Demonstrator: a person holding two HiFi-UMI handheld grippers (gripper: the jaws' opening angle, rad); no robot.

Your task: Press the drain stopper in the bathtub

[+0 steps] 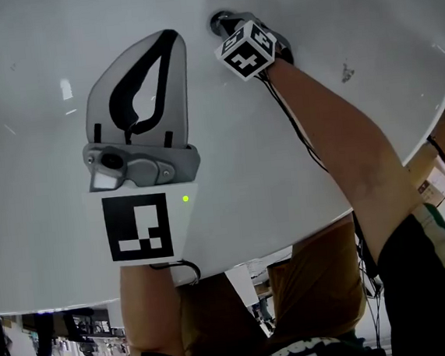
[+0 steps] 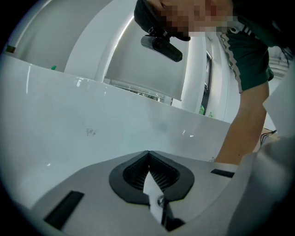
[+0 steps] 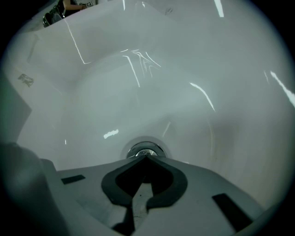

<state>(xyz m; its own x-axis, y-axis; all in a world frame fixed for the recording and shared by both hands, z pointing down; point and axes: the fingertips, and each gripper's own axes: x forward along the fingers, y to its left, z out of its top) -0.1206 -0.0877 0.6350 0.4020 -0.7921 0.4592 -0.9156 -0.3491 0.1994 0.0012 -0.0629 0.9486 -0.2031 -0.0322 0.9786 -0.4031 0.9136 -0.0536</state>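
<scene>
Nearly there: right gripper (image 3: 146, 157) at the drain stopper (image 3: 144, 150).
Its jaws, tips together, could skid off the glossy metal; the left gripper's (image 2: 148, 153) are closed too, empty.

Nothing legible anywhere. Only black-and-white square markers (image 1: 137, 227) (patterns, no letters) on the left gripper (image 1: 168, 39) and right gripper (image 1: 223, 21). Pale lettering (image 1: 296, 354) on the shirt (image 1: 418, 256) at six o'clock in the head view, cut off and unreadable. Small grey print (image 2: 91, 132) on the bathtub (image 2: 55, 110) wall, nine o'clock in the left gripper view, too tiny to read
</scene>
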